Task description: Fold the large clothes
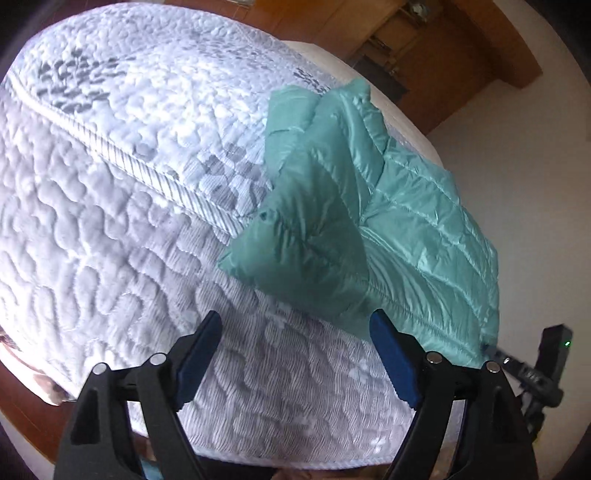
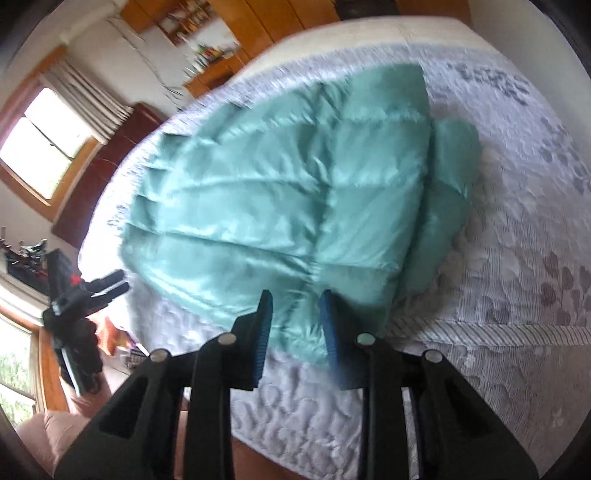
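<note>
A teal quilted puffer jacket (image 2: 280, 192) lies folded on the white quilted mattress (image 2: 498, 229), one sleeve (image 2: 443, 206) showing along its right side. My right gripper (image 2: 295, 299) hovers over the jacket's near edge with its blue pads a narrow gap apart and no cloth pinched between them. In the left wrist view the jacket (image 1: 388, 229) lies at the right, over the mattress's corner. My left gripper (image 1: 295, 319) stands wide open over the bare mattress (image 1: 129, 221), just left of the jacket's near hem, holding nothing. Each gripper shows in the other's view: left gripper (image 2: 110, 282), right gripper (image 1: 546, 365).
The piped mattress edge (image 1: 122, 147) runs diagonally through the left wrist view. Wooden cabinets (image 2: 258, 26) and shelves stand beyond the bed. A window (image 2: 44, 144) with a curtain is at the left. A pink sleeve (image 2: 59, 428) shows at the lower left.
</note>
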